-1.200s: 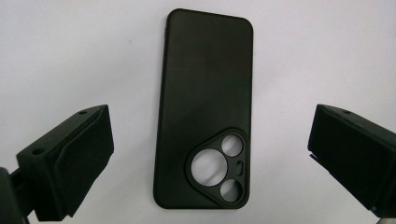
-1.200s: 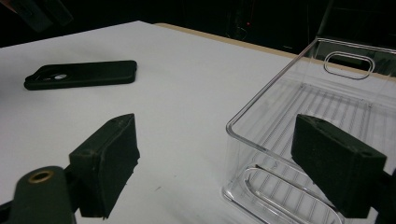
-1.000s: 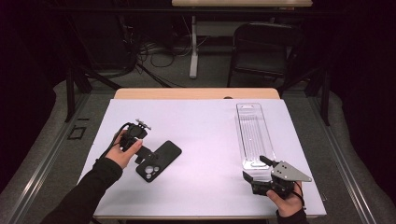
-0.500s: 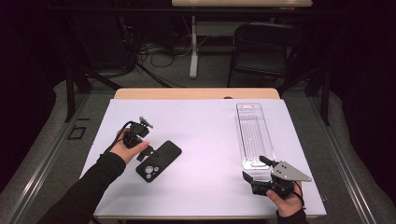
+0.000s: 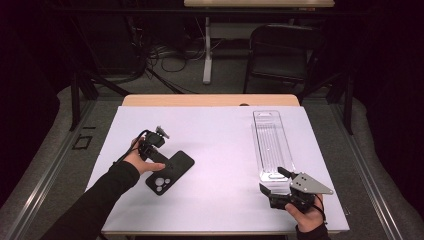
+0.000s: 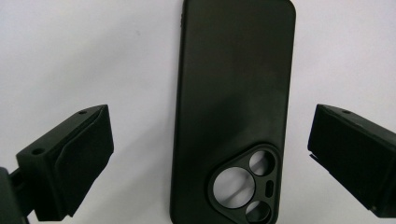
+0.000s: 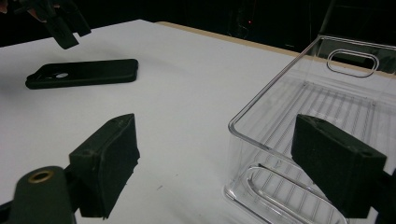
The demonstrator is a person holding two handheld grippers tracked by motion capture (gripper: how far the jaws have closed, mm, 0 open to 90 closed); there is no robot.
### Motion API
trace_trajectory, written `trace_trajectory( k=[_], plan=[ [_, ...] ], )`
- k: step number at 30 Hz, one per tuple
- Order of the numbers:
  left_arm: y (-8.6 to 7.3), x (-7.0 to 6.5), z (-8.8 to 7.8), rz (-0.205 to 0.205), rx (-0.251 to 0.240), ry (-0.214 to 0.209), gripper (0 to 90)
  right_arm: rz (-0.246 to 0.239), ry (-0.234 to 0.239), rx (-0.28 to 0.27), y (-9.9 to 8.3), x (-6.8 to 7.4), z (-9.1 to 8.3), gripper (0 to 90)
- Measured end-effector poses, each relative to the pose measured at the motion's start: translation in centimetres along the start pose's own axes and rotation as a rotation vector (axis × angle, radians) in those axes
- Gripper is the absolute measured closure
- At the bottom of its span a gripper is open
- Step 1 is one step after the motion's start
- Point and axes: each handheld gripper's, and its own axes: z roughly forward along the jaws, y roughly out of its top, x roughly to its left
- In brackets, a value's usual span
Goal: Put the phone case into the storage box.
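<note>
The left gripper [image 6: 210, 154] hung wide open right over the black phone case [image 6: 233, 102]. The right gripper [image 7: 224, 172] was open too, by the clear tray [image 7: 327, 107] at four o'clock.

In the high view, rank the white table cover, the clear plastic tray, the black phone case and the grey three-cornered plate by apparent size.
1. White table cover, by far the largest.
2. Clear plastic tray, long and narrow.
3. Black phone case.
4. Grey three-cornered plate on the right tongs; it sits nearer the camera, yet looks smallest.
</note>
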Motion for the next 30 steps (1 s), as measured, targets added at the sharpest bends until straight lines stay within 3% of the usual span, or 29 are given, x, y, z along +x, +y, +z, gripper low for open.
trace_trajectory(
  k=[3, 9, 16, 18, 22, 30],
  plan=[
    [0.1, -0.2, 0.2, 0.025, 0.006, 0.004, 0.3, 0.000, 0.001, 0.001, 0.0, 0.0, 0.0, 14.4],
    [0.4, -0.6, 0.5, 0.028, -0.010, -0.028, 0.3, 0.001, 0.002, 0.003, 0.0, 0.0, 0.0, 14.4],
    [0.5, -1.0, 1.1, 0.044, 0.019, -0.035, 0.4, 0.002, 0.002, 0.003, 0.0, 0.1, 0.0, 14.4],
    [0.7, -1.1, 1.3, 0.070, 0.027, -0.014, 0.4, 0.001, 0.004, 0.003, 0.0, 0.0, 0.0, 14.4],
    [0.9, -1.3, 1.7, 0.039, 0.044, -0.047, 2.9, 0.001, 0.006, 0.003, 0.0, 0.1, 0.1, 14.4],
    [1.2, -1.6, 2.6, 0.041, 0.089, -0.040, 2.5, 0.001, 0.006, 0.005, 0.0, 0.0, 0.0, 14.4]
  ],
)
